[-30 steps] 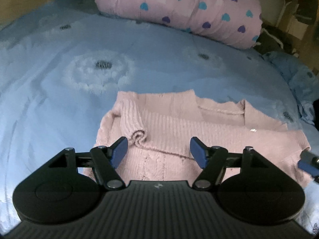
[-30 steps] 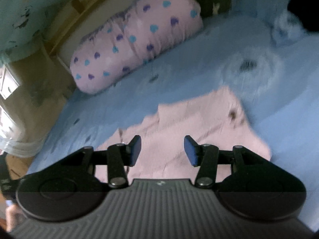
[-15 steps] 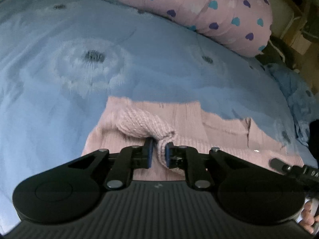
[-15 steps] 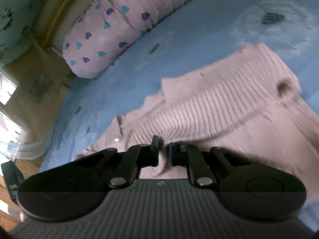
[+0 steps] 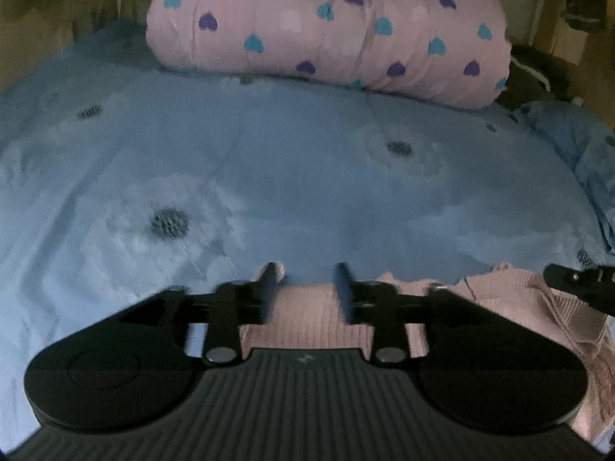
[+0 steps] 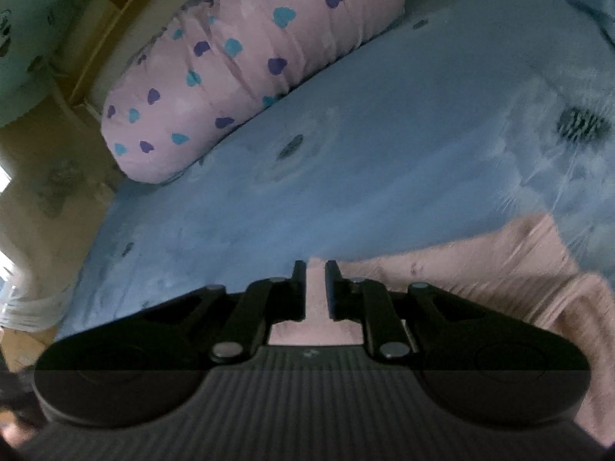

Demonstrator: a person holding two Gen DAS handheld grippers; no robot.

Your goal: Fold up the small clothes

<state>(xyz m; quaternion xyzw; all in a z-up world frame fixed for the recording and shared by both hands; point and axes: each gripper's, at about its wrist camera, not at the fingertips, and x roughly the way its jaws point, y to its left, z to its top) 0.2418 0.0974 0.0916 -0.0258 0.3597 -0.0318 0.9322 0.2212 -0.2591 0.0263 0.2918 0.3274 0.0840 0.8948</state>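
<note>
- Pink knit sweater [image 5: 307, 315] lies on my blue floral bedsheet [image 5: 307, 176], at 6 o'clock under both tools.
- Left gripper [image 5: 307, 288]: fingers parted, nothing held.
- Right gripper [image 6: 316, 288]: narrow gap, can't tell if it's pinching knit.
- Heart-print quilt roll [image 5: 330, 27] at 12.

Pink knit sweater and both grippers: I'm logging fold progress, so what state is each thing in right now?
Left gripper: open, above the sweater's far edge, holding nothing.
Right gripper: fingers slightly apart, pink knit showing in the gap; grip unclear.
Pink knit sweater: lying on the bed, bunched at its right side.
Heart-print quilt: rolled up at the bed's far end.
Blue floral bedsheet: spread out, lightly creased.
</note>
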